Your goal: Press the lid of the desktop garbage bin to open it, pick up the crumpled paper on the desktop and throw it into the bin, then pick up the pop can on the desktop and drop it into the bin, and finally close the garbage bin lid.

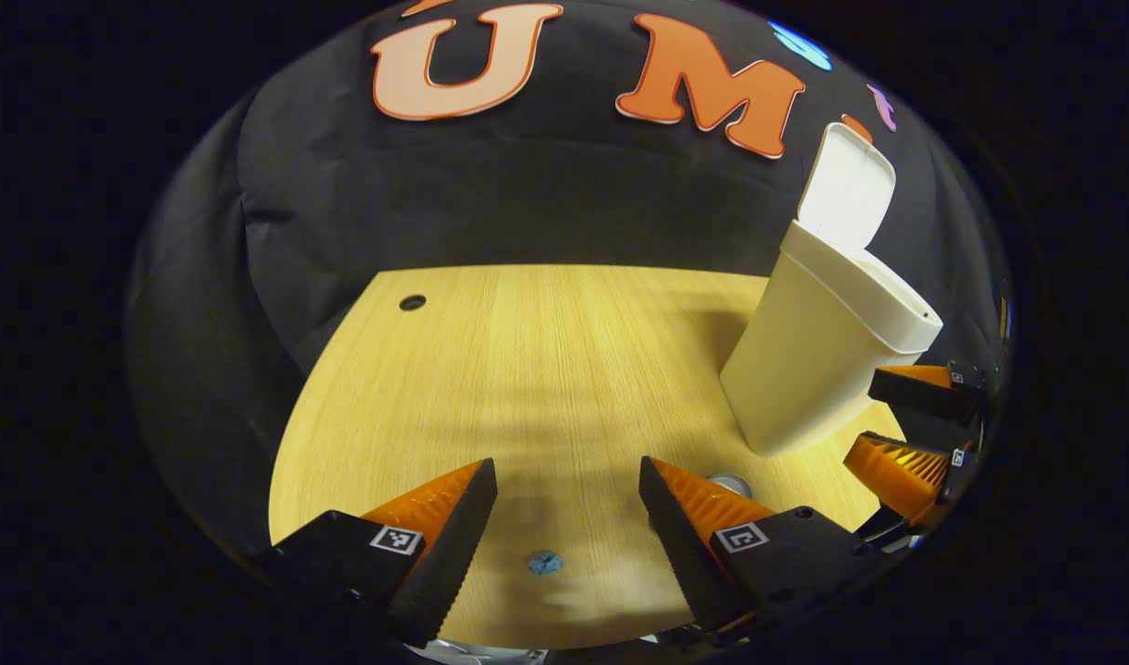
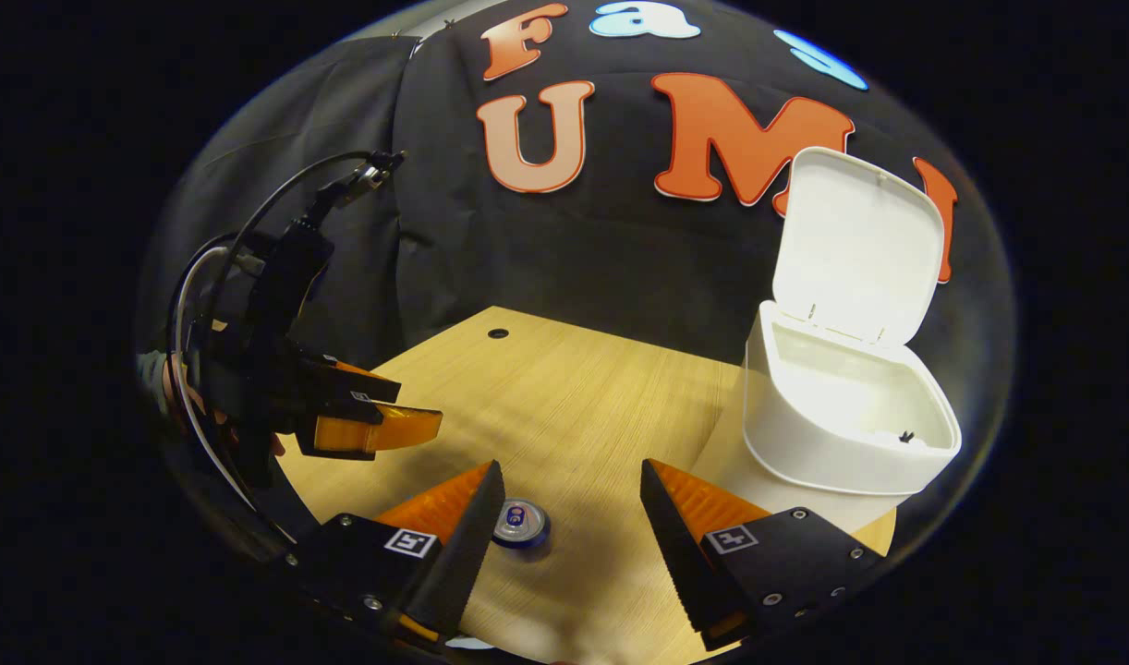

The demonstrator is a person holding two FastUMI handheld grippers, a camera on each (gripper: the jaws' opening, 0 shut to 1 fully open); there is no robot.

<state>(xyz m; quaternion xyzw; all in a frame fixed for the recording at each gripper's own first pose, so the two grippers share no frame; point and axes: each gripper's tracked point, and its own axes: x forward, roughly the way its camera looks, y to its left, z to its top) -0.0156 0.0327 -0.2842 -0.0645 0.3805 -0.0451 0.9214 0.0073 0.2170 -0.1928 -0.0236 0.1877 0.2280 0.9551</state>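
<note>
Both tongs [image 1: 564, 517] [image 2: 569, 517] released above upright pop can [image 2: 521, 524], beside white bin [image 2: 842, 434], lid [image 2: 855, 245] raised.

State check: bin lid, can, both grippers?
bin lid: open, tipped back
garbage bin: upright on the desk
pop can: upright on the desk, not gripped
left gripper: open, holding nothing
right gripper: open, above the can
</note>
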